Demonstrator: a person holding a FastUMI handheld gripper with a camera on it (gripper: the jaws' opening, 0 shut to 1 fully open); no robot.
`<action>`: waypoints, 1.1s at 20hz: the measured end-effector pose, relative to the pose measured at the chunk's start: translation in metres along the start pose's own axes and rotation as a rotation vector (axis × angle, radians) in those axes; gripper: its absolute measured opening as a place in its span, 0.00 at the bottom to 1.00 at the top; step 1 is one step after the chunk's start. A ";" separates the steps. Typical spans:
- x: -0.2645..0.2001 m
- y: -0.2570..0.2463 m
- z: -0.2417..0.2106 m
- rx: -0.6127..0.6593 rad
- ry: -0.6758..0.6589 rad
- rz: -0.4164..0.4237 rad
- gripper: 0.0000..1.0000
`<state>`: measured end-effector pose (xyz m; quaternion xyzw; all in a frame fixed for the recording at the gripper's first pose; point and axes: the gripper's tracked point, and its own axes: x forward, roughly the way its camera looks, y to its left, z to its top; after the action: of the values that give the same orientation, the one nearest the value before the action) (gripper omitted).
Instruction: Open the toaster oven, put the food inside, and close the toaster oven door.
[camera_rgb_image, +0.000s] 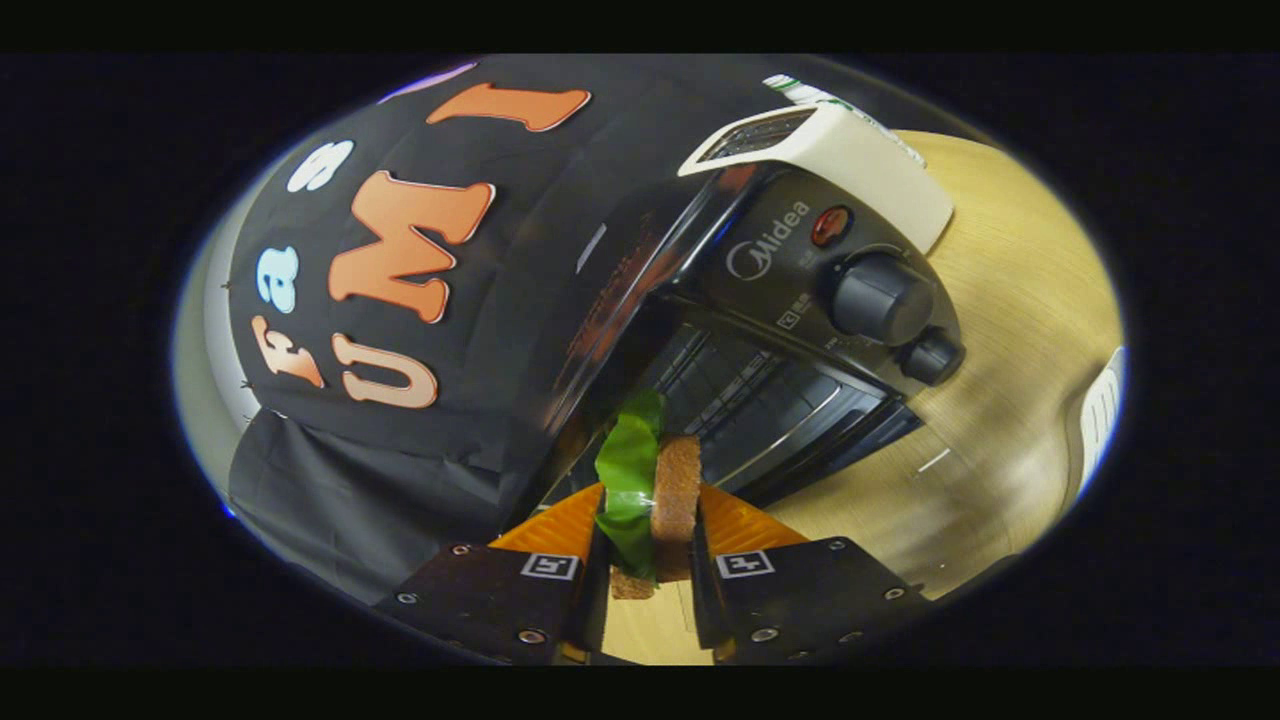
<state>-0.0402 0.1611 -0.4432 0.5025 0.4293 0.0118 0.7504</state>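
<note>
My gripper (648, 525) is shut on the food, a sandwich (655, 490) of brown bread with a green lettuce leaf, held upright on edge between both fingers. Just beyond the fingertips stands the black toaster oven (800, 290), tilted in this view, with a cream top, two dark knobs (880, 297) and a red lamp. Its door (610, 300) is swung open toward the booth wall side, and the oven cavity (770, 400) with its wire rack shows directly ahead of the sandwich.
The oven stands on a light wooden table (1000, 430). A white ribbed object (1100, 400) lies past the oven on the table's far side. Black cloth hangs close beside the open door.
</note>
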 end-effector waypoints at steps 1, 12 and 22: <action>0.007 -0.003 0.001 0.000 -0.010 -0.006 0.36; 0.049 -0.009 0.007 0.024 -0.221 -0.090 0.45; 0.012 -0.026 -0.039 -0.063 0.003 -0.214 0.97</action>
<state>-0.0693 0.1829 -0.4760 0.4301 0.4810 -0.0543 0.7620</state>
